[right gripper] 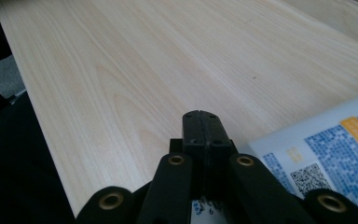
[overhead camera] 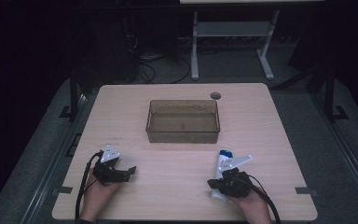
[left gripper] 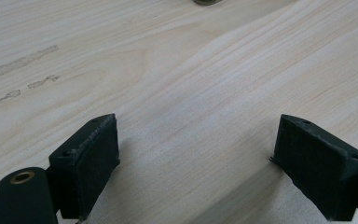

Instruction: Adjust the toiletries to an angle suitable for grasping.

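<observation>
- Nearest the high view's lens, at the bottom edge: two forearms, each hand wrapped round a black gripper, cable trailing back toward the person
- Pale wooden table, rounded corners, fine straight grain, faint smudges showing in the left gripper view
- Brown see-through plastic bin, rectangular, straight-walled, at the table's middle, well apart from both hands
- White tube with blue cap and blue-orange print, flat on the table beneath the right hand, cap toward the bin; QR code readable in the right gripper view
- Left gripper low over bare wood near the left front corner, jaws spread wide, ribbed pads, nothing between them
- Right gripper just beside the tube, angled over it, jaws pressed together, nothing held
- Small round grey grommet behind the bin
</observation>
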`<act>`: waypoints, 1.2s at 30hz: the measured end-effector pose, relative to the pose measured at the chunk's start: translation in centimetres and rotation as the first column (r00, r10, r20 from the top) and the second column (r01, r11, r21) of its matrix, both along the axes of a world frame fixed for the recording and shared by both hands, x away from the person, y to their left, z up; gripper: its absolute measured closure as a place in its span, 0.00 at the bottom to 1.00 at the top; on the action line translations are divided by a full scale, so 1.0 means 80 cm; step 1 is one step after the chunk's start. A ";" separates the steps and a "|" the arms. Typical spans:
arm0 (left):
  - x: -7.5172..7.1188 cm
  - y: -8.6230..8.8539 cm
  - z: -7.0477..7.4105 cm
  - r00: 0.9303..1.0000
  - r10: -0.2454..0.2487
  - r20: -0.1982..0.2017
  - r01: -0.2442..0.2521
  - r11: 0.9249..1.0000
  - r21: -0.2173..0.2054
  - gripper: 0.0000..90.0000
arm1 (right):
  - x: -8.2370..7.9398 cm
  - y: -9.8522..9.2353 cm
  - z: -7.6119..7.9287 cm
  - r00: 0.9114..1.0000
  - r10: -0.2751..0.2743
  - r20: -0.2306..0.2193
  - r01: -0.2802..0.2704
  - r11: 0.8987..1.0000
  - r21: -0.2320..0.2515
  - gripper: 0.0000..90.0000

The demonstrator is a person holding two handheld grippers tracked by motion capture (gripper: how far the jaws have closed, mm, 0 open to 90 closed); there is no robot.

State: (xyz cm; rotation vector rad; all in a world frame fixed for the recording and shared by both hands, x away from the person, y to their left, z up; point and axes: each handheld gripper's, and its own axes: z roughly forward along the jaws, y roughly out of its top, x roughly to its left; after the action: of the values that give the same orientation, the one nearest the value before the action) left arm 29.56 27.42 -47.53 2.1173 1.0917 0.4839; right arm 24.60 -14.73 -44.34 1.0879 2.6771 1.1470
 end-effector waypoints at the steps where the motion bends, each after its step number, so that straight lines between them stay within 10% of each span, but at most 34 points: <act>1: 0.000 0.000 0.000 1.000 0.000 0.000 0.000 1.000 0.000 0.14 | 0.000 0.000 0.000 1.000 0.000 0.000 0.000 1.000 0.000 1.00; 36: 0.000 0.000 0.000 1.000 0.000 0.000 0.000 1.000 0.000 0.14 | -0.020 -0.094 -0.005 0.987 -0.159 -0.010 0.158 0.987 -0.037 1.00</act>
State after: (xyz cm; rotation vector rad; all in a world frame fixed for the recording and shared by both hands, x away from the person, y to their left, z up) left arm 29.56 27.42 -47.53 2.1170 1.0918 0.4838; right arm 22.96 -22.27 -44.78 1.2799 2.5551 1.0643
